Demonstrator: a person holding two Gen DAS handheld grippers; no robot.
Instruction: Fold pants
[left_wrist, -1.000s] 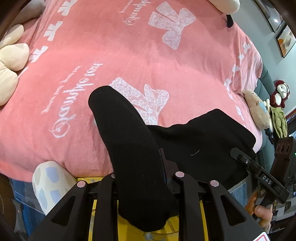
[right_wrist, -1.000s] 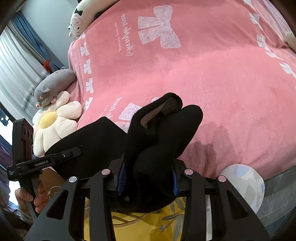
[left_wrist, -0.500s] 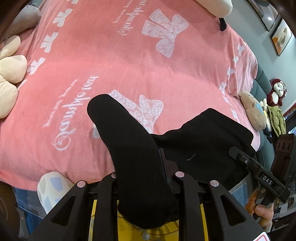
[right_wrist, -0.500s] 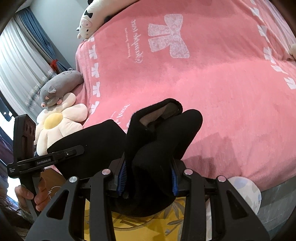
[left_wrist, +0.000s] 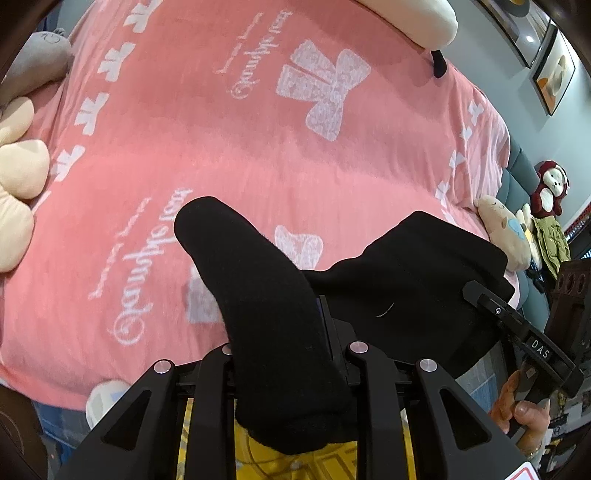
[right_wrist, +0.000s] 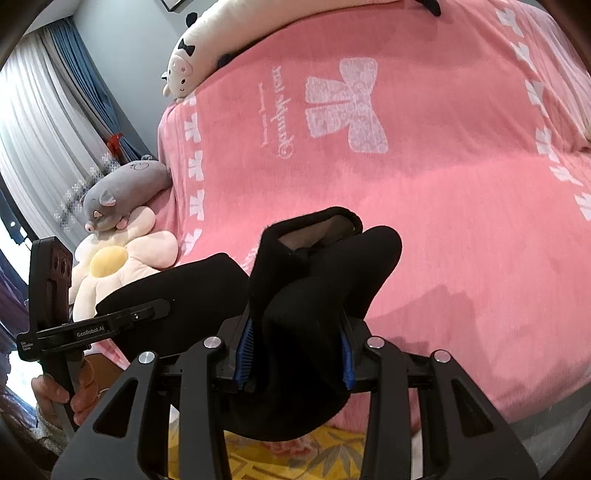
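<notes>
Clamping a thick roll of the black pants in the left gripper, just off the near edge of the pink blanket. Clamping a second bunch in the right gripper, blue pads pressing the cloth from both sides, likewise just off that near edge. Stretching the rest of the garment between the two grips, alongside the blanket's near edge and not yet lying flat on it.

Possibly going wrong from here:
- Losing a bunch out of one grip, probably through pulling the span too tight between the hands.
- Laying the pants down twisted or lumpy on the blanket, given so much cloth wadded inside each grip.
- Dragging or rucking the blanket itself by sweeping the hanging cloth across its near edge.

Showing only in the right wrist view: an open mouth in the held bunch with a paler lining inside, the blue pads, a flower cushion and a grey pig plush at the blanket's left edge.

Showing only in the left wrist view: a monkey plush beyond the blanket's right edge, and a pale thread on the span of cloth.
</notes>
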